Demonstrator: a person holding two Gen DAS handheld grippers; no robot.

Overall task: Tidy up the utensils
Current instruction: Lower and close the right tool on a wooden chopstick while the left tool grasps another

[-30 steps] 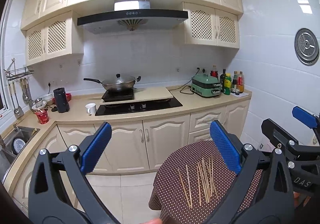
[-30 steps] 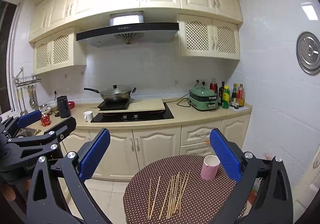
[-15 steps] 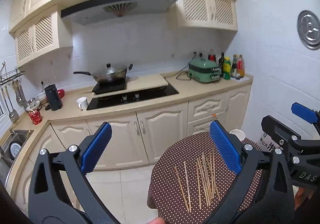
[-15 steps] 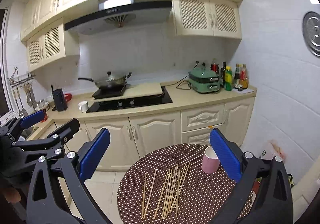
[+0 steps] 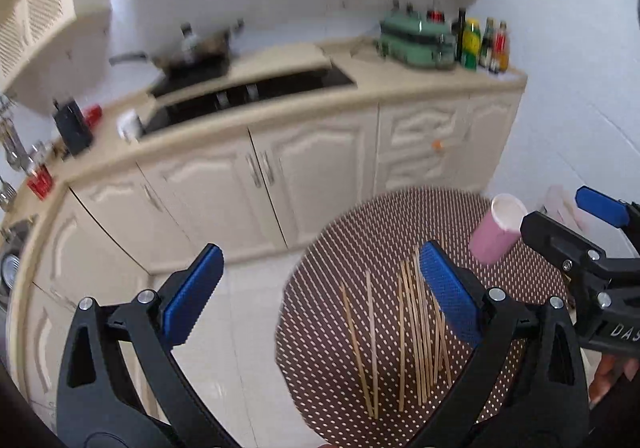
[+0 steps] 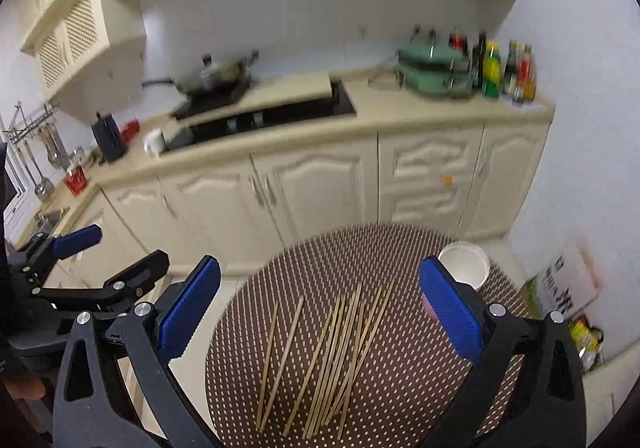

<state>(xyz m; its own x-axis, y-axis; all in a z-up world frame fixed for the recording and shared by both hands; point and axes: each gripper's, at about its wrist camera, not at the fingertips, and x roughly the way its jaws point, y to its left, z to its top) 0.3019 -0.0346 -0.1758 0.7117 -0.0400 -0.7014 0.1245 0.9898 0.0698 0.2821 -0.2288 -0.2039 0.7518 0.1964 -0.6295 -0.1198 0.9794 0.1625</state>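
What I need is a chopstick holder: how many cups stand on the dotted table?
1: a pink cup at the table's far right edge, beyond the chopsticks. The jaws cover some of the table, so another could be hidden.

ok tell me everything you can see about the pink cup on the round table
The pink cup is a plain, handleless tumbler, pink outside and white inside, perhaps paper or plastic. It stands upright with its mouth open and looks empty. It sits near the far right edge of the round table, on the brown white-dotted cloth, beyond and to the right of the chopsticks and apart from them. Nothing grips it; in the right wrist view the gripper's blue finger pad hides its lower part.
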